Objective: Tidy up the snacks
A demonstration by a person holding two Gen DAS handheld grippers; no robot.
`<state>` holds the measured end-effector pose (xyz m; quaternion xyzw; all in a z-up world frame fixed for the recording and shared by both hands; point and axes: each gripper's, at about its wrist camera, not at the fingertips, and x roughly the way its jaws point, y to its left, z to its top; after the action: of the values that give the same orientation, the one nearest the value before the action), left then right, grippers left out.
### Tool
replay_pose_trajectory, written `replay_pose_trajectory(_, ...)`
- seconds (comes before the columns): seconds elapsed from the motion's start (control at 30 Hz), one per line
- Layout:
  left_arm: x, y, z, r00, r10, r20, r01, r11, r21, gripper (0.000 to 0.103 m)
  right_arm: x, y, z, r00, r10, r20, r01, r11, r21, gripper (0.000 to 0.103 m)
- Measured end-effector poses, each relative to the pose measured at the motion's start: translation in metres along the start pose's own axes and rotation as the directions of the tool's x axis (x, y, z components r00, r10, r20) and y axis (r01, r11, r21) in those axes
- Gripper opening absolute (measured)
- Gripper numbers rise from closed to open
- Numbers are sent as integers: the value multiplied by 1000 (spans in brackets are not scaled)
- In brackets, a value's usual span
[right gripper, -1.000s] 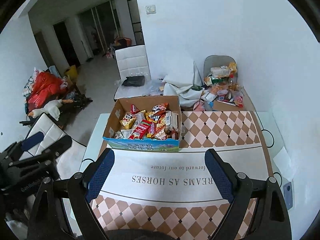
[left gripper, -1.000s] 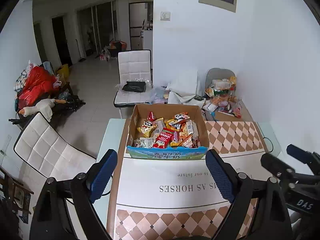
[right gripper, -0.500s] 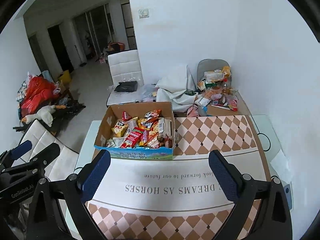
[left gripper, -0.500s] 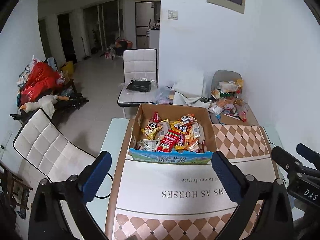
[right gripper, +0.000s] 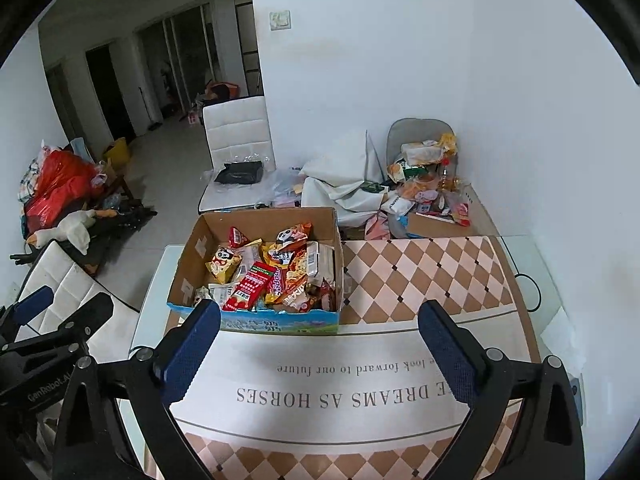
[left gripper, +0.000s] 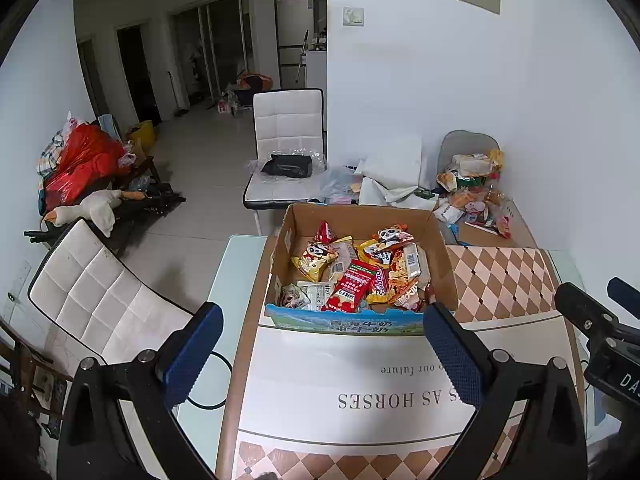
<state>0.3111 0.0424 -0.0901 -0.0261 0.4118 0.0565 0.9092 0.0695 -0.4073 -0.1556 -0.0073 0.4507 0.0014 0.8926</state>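
Nearest, the left gripper [left gripper: 320,344] and right gripper [right gripper: 318,340] each hang above the table mat [right gripper: 340,384], jaws spread wide with nothing between them. Beyond stands one cardboard box [right gripper: 256,326] on the mat, heaped with snack packets [right gripper: 276,272], too jumbled to count. Farther back, two white chairs [left gripper: 288,120] and a second snack pile [left gripper: 472,192] against the wall.

The box [left gripper: 362,220] is brown cardboard with a blue printed front. Inside, one packet [left gripper: 350,286] is red and a bag [left gripper: 314,260] is yellow with a panda. The cloth [right gripper: 420,268] has a brown and pink diamond pattern and a white band. At 10 o'clock, the chair [left gripper: 288,120] is white.
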Motion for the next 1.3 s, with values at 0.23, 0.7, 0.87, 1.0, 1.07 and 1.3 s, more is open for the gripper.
replay_pose_trajectory(0.23,8,0,2,1000,-3,-2,3,1000,1,102,12,4,1,1000,-10,-11,10,1000,-8,101)
replay_pose_trajectory(0.7,9,0,3,1000,-8,6,8,1000,6,102,16,2,1,1000,-8,-13,8,1000,-7,101)
replay_pose_trajectory(0.87,7,-2,5,1000,-11,14,11,1000,10,102,17,2,1,1000,-8,-12,8,1000,-6,101)
replay_pose_trajectory(1.0,4,-2,5,1000,-12,19,11,1000,11,102,17,2,-1,1000,-6,-8,6,1000,-4,101)
replay_pose_trajectory(1.07,4,-2,5,1000,-10,18,10,1000,11,102,17,3,-2,1000,-8,-3,8,1000,-5,101)
replay_pose_trajectory(1.3,1,-2,5,1000,-14,24,14,1000,12,102,15,4,-5,1000,-6,-5,6,1000,-2,101)
